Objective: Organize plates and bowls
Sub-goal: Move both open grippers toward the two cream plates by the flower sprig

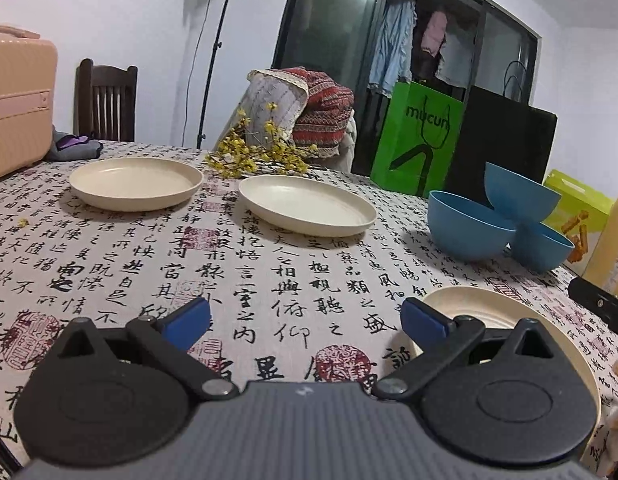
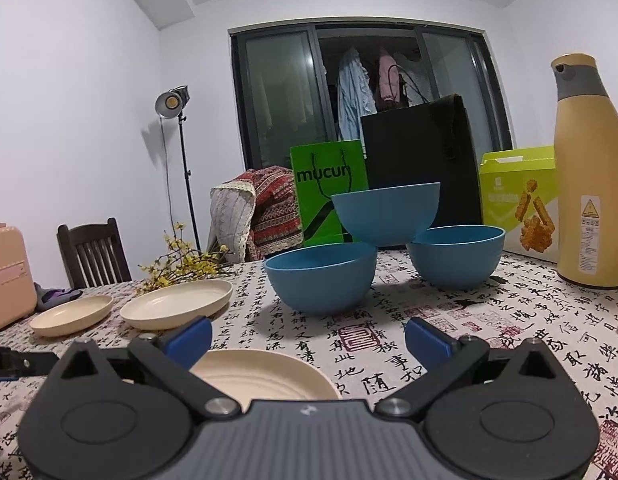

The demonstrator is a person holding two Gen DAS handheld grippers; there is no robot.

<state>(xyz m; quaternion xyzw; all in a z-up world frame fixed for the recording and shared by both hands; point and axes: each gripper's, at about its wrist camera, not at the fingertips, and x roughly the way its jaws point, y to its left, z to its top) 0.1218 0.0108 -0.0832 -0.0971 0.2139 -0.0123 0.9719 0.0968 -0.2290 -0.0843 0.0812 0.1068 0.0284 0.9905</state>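
Observation:
Three cream plates lie on the calligraphy tablecloth: a far-left plate [image 1: 136, 183] [image 2: 72, 314], a middle plate [image 1: 307, 204] [image 2: 177, 308], and a near plate [image 1: 485, 316] [image 2: 265, 374] partly under my fingers. Three blue bowls stand in a cluster: a front bowl [image 1: 467, 226] [image 2: 321, 276], a right bowl [image 1: 543, 248] [image 2: 457, 256], and a top bowl [image 1: 519, 196] [image 2: 387, 212] resting tilted on the other two. My left gripper [image 1: 305, 322] is open over bare cloth. My right gripper [image 2: 309, 338] is open just above the near plate.
A green bag [image 2: 329, 196], a black bag [image 2: 421, 160] and a yellow-green box [image 2: 521, 200] line the table's far edge. A tall yellow bottle [image 2: 589, 184] stands at the right. Yellow flowers [image 1: 249, 152] and a pink case [image 1: 17, 104] sit at the left.

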